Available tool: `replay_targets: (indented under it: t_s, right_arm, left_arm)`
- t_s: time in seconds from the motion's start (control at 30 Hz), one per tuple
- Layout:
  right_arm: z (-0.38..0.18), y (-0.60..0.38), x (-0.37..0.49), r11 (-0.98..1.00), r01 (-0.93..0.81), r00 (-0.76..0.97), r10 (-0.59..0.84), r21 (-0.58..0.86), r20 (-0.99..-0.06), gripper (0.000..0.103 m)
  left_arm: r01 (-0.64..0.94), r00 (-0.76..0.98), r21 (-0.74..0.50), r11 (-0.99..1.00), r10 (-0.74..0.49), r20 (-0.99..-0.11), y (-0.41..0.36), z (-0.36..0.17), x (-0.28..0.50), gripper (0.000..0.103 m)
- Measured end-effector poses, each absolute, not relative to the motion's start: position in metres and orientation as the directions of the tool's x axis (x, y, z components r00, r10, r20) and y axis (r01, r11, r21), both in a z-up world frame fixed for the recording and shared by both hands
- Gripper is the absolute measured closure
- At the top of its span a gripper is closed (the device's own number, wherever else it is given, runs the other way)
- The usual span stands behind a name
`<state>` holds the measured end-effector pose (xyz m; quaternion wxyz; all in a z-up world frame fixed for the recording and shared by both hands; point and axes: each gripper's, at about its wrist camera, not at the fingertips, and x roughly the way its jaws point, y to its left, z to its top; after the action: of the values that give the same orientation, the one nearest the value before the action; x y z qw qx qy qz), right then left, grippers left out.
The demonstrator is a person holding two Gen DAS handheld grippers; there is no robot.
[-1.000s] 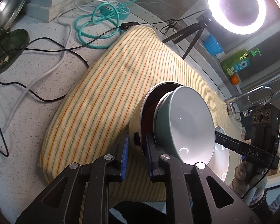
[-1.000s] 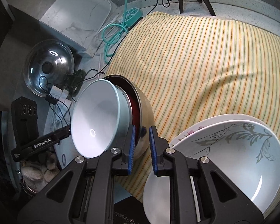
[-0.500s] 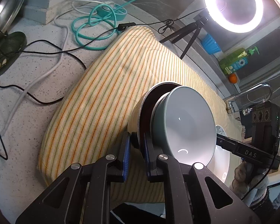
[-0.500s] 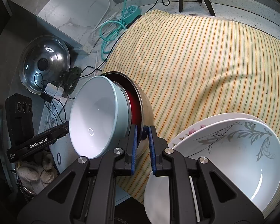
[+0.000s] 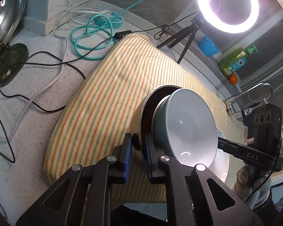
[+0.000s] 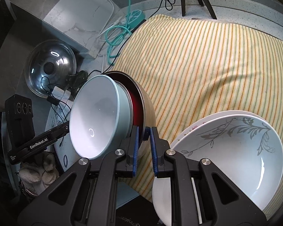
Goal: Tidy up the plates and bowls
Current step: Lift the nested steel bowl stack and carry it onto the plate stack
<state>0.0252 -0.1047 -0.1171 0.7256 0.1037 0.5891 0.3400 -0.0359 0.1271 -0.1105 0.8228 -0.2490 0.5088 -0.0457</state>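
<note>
1. Since a second ago you have pinched both jaws the last bit tighter on the nested bowls; the hands themselves have barely shifted and the stack hangs in the same spot over the near edge of the striped towel.
2. That towel covers most of the speckled table and its whole middle lies bare, so you have plenty of room to set things down.
3. The stacked plates sit at the towel's near right corner: a floral-patterned deep plate on top of a white one. To my eye that pile is already sorted.
4. The tan outer bowl, red inside, is tipped on its side in the air, mouth toward your right.
5. The pale green bowl nests inside it, tilted the same way. So the bowls are gathered but not yet parked; what I judge is left is lowering the pair upright, near the plates.
6. Your left hand-held gripper is clamped on the tan bowl's rim, one pad outside and one inside.
7. Your right hand-held gripper is likewise closed on that rim from the opposite side. The inner bowl is held by neither, so keep the tilt gentle or it may slide out.
</note>
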Motion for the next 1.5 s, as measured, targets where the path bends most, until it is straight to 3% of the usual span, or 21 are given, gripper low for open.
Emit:
replay_targets:
  t_s: [0.63, 1.03, 1.5]
  right_arm:
    - [-0.06, -0.211, -0.005, 0.768, -0.329, 0.213, 0.627, 0.55, -0.749, 0.089]
    - [-0.076, -0.283, -0.021, 0.808, -0.233, 0.246, 0.587, 0.541, -0.772, 0.089]
    - [-0.101, -0.294, -0.022, 0.811, -0.209, 0.212, 0.584, 0.547, -0.784, 0.089]
  left_arm:
    - [-0.01, 0.519, -0.483, 0.875, -0.409, -0.751, 0.05, -0.061, -0.031, 0.093]
    - [0.067, 0.446, -0.493, 0.867, -0.468, -0.763, -0.015, -0.075, -0.029, 0.093]
    - [0.041, 0.403, -0.481, 0.876, -0.455, -0.794, -0.033, -0.093, -0.032, 0.093]
